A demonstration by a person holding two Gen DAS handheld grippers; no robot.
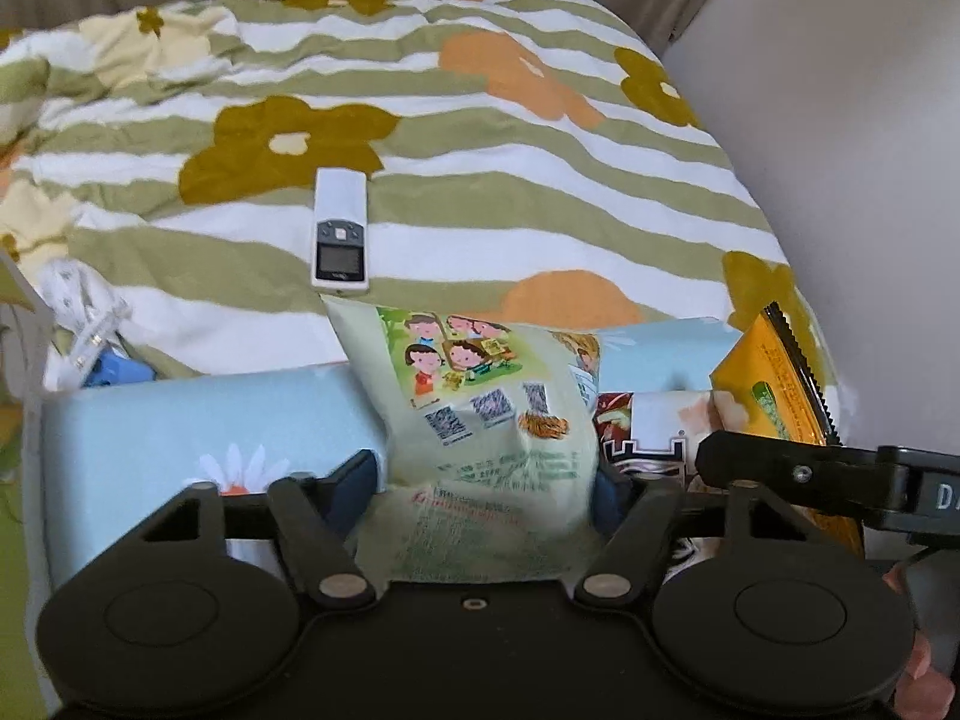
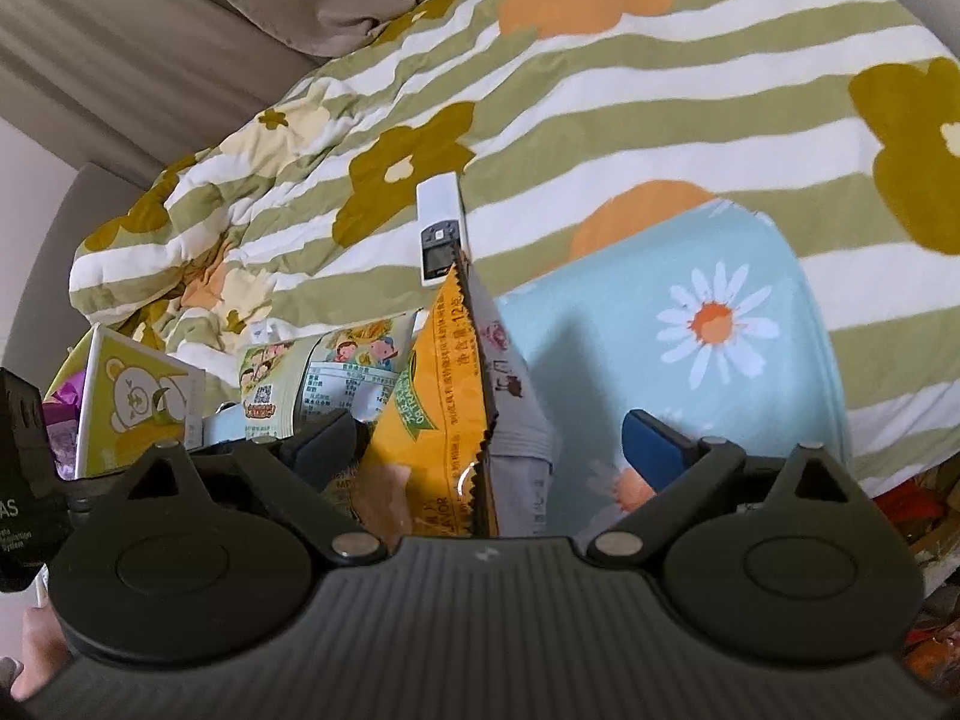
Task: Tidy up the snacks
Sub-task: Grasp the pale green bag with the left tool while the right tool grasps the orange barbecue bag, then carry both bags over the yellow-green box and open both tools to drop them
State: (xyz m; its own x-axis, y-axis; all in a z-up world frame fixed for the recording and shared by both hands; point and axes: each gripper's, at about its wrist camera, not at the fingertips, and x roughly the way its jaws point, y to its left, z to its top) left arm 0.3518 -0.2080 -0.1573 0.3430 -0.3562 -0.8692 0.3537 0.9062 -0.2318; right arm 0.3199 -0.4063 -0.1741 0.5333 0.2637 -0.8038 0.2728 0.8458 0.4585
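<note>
A pale green snack bag (image 1: 480, 408) with cartoon children on it stands in a light blue daisy-print fabric basket (image 1: 180, 420). My left gripper (image 1: 480, 486) is shut on the bag's lower part, one finger against each side. The same bag (image 2: 282, 378) shows at the left of the right wrist view. A yellow-orange snack packet (image 2: 444, 420) with a zigzag edge stands upright against a grey-white packet (image 2: 516, 420). Both lie between the fingers of my right gripper (image 2: 489, 444), whose jaws stand wide; the blue-padded right finger (image 2: 654, 450) is clear of them. The yellow packet (image 1: 774, 384) also shows in the left wrist view.
A white remote control (image 1: 340, 234) lies on the green-striped flowered quilt (image 1: 540, 180) just behind the basket. A white box with a bear print (image 2: 138, 402) stands left of the basket. A white cable (image 1: 84, 312) lies at far left. A pale wall (image 1: 840, 180) borders the bed.
</note>
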